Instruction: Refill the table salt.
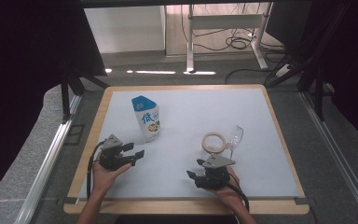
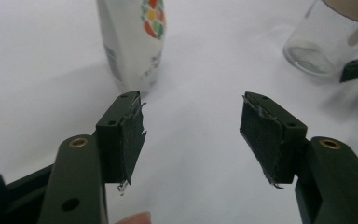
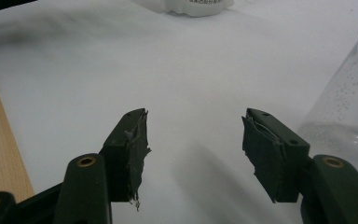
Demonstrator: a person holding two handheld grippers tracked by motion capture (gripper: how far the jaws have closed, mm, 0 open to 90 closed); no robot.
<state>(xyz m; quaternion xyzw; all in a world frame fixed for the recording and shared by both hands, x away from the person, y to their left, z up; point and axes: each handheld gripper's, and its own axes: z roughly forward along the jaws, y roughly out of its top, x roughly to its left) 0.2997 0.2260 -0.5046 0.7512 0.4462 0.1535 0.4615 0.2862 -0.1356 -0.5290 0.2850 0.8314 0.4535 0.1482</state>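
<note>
- The left gripper (image 1: pixel 139 150) had its jaws apart with nothing between them; its pads (image 2: pixel 131 140) faced only bare white mat.
- The pouch (image 1: pixel 146 118) stood upright just beyond this gripper, near it but apart, in the left half of the table (image 1: pixel 279 140). In the left gripper view the pouch (image 2: pixel 133 39) was to the left of the gap, not inside it.
- To do the step well, I judge that the left gripper had to turn a little toward the pouch, so that its body came centred between the pads, and only then press.
- The pouch looked soft and tall, so a low or one-sided push could tip it; a grip at the middle of the body seemed safer.
- The right gripper (image 1: pixel 192 174) also had its jaws apart and empty, low on the table.
- The jar (image 1: pixel 213 143), clear with a beige ring on top, stood just beyond it, near but not touching; in the right gripper view the jar (image 3: pixel 349 116) was at the right edge.
- The right gripper probably had to steady the jar before any pouring.
</note>
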